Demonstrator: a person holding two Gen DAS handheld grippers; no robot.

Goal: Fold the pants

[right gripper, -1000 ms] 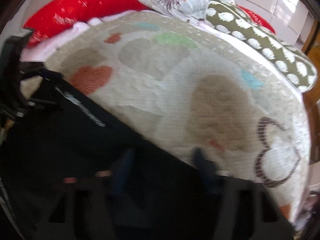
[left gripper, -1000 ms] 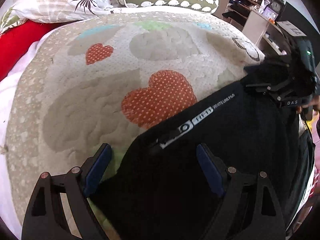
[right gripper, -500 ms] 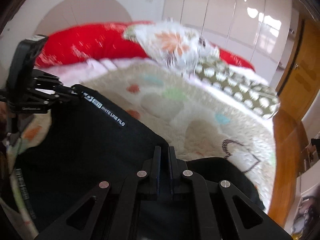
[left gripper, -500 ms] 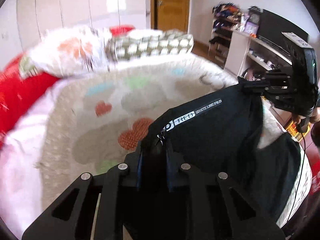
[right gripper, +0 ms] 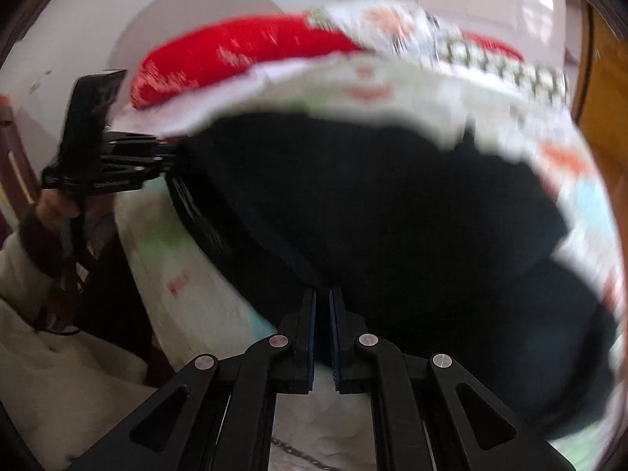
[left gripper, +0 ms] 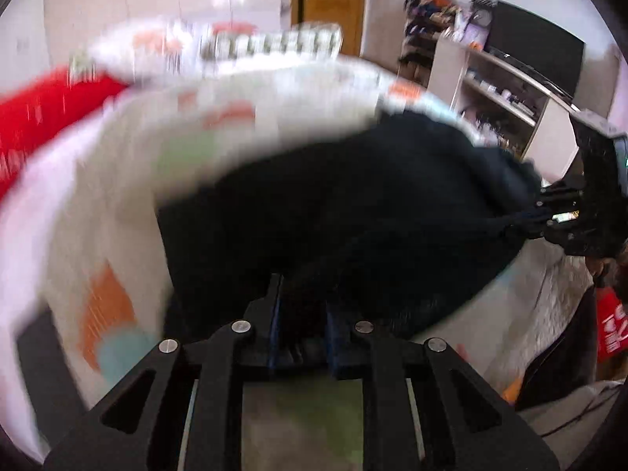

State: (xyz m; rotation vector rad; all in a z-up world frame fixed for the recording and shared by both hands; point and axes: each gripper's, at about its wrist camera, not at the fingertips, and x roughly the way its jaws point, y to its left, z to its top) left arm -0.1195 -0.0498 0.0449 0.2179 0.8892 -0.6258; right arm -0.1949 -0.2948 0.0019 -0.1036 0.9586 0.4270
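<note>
The black pants hang stretched between my two grippers over the heart-patterned quilt. At the bottom of the left wrist view my left gripper is shut on a bunch of their fabric. The right gripper shows at the right edge of that view, clamped on the other end. In the right wrist view the right gripper is shut on the pants, and the left gripper pinches their far left corner. Both views are blurred by motion.
A red cushion, a floral pillow and a green spotted pillow lie at the head of the bed. A white shelf unit with a dark screen stands to the right, beside a wooden door. A person's sleeve is at the left.
Both grippers went from open over the waistband to shut on it. They then pulled back from the bed, lifting and dragging the pants toward its near edge.
</note>
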